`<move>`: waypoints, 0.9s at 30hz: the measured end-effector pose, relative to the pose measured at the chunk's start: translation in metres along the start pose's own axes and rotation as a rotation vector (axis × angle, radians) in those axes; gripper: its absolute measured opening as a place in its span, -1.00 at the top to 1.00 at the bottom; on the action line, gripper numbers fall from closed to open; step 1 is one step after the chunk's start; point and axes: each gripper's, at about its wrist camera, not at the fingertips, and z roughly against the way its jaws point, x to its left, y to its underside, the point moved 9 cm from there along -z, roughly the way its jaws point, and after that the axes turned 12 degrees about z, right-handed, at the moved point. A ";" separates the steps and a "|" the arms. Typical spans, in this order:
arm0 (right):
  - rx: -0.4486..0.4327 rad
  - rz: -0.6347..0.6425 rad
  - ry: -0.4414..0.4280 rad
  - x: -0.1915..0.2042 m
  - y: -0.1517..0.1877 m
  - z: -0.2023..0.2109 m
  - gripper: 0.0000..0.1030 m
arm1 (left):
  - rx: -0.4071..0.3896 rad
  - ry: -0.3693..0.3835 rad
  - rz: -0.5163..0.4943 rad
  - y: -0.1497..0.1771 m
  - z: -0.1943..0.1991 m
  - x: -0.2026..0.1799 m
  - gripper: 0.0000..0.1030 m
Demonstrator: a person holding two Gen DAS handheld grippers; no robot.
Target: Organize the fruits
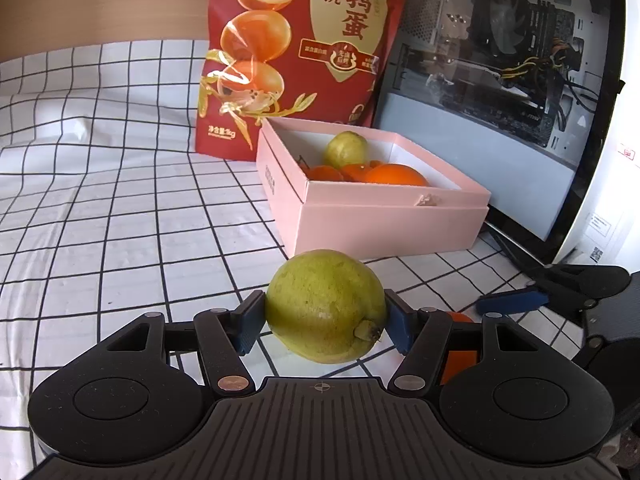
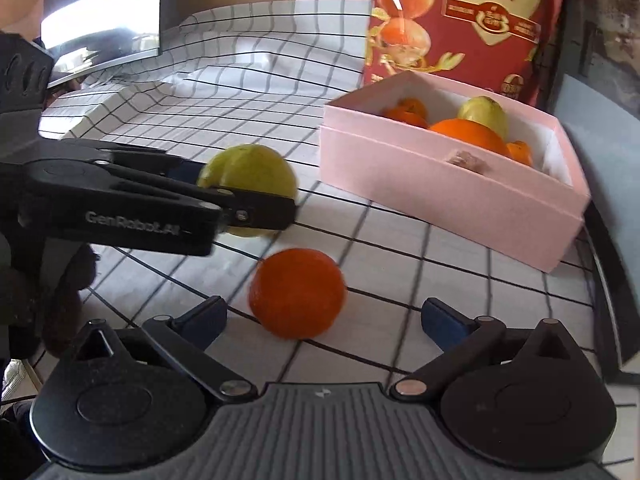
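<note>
My left gripper (image 1: 324,320) is shut on a green guava-like fruit (image 1: 324,306), held low over the checked cloth just in front of the pink box (image 1: 380,220). The box holds another green fruit (image 1: 346,148) and several oranges (image 1: 394,174). In the right wrist view, my right gripper (image 2: 322,314) stands open, and a loose orange (image 2: 298,292) lies on the cloth just ahead of its blue fingertips. Left of that orange, the left gripper (image 2: 248,194) clamps the green fruit (image 2: 256,164). The pink box (image 2: 440,200) sits to the far right.
A tall red snack bag (image 1: 300,52) stands behind the box. A computer case with a glass side (image 1: 500,80) is at the right. A monitor (image 2: 104,12) stands at the back left. The wrinkled checked cloth (image 1: 100,200) stretches to the left.
</note>
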 end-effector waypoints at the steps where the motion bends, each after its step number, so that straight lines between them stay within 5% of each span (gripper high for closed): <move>1: 0.001 -0.010 0.011 -0.003 0.002 0.002 -0.99 | 0.000 -0.003 -0.001 0.000 0.000 0.000 -0.32; 10: -0.009 -0.058 0.118 -0.027 0.029 0.025 -0.99 | 0.000 -0.017 -0.002 0.001 0.002 0.000 -0.32; 18: -0.025 -0.049 0.051 -0.009 0.020 0.017 -0.96 | 0.009 0.019 0.066 0.000 0.002 0.006 -0.32; 23: -0.020 -0.016 0.013 -0.003 0.003 0.006 -0.71 | 0.007 0.055 0.159 -0.002 0.003 0.015 -0.32; 27: -0.040 0.015 -0.009 0.001 -0.006 0.003 -0.21 | 0.006 0.036 0.126 -0.002 0.003 0.014 -0.32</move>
